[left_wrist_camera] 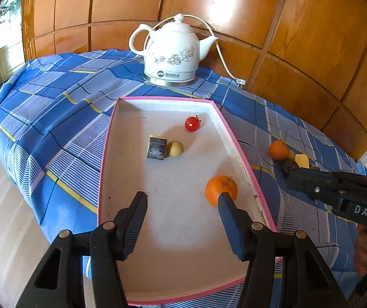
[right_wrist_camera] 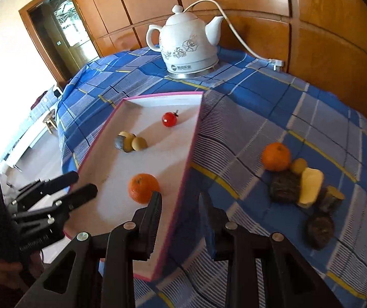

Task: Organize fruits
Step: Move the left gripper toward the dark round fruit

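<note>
A pink-rimmed white tray lies on the blue checked cloth. In it are an orange, a red tomato, and a dark piece beside a small yellow-brown fruit. On the cloth right of the tray lie a second orange and several dark and yellow pieces. My left gripper is open and empty over the tray's near end. My right gripper is open and empty, straddling the tray's right rim.
A white electric kettle with its cord stands at the back of the table against wooden wall panels. The table edge drops off to the left, with floor beyond it.
</note>
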A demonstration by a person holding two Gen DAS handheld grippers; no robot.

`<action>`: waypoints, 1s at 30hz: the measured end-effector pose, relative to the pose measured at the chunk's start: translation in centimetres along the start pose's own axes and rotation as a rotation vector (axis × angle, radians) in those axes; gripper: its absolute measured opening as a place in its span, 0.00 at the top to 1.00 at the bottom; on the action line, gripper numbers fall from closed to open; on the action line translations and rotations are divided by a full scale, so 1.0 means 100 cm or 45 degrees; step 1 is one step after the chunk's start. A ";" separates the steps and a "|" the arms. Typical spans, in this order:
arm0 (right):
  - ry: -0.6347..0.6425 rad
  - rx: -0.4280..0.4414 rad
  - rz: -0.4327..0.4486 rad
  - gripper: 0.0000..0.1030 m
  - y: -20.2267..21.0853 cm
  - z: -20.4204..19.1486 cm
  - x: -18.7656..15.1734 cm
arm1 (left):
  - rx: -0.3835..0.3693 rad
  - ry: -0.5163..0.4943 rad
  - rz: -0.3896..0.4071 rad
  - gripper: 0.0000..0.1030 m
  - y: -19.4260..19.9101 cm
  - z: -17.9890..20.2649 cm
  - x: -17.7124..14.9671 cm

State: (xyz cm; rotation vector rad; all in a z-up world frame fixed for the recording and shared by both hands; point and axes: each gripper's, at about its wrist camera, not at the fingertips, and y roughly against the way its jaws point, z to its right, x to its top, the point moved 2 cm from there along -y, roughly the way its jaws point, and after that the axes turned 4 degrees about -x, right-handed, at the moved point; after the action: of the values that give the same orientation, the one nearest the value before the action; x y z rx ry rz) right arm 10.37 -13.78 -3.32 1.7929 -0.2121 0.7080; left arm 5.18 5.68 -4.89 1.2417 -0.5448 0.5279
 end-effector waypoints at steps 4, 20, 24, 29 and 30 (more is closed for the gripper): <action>-0.016 -0.019 0.007 0.71 0.009 0.012 -0.006 | -0.003 -0.023 -0.006 0.44 0.000 0.006 0.000; -0.097 -0.131 0.056 0.71 0.046 0.069 -0.017 | -0.039 -0.124 -0.036 0.44 -0.003 0.031 -0.003; -0.158 -0.203 0.056 0.71 0.056 0.104 -0.021 | -0.062 -0.168 -0.044 0.44 -0.004 0.042 -0.003; -0.256 -0.300 0.044 0.71 0.063 0.152 -0.032 | -0.118 -0.232 -0.071 0.44 -0.010 0.062 -0.002; -0.290 -0.328 0.042 0.71 0.064 0.165 -0.036 | -0.130 -0.246 -0.075 0.44 -0.010 0.067 -0.001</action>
State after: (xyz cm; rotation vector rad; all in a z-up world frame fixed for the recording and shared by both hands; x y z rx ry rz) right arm 10.32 -31.83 -3.17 1.6224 -0.4654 0.4737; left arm 5.12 -1.05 -4.17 1.2143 -0.6875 0.3281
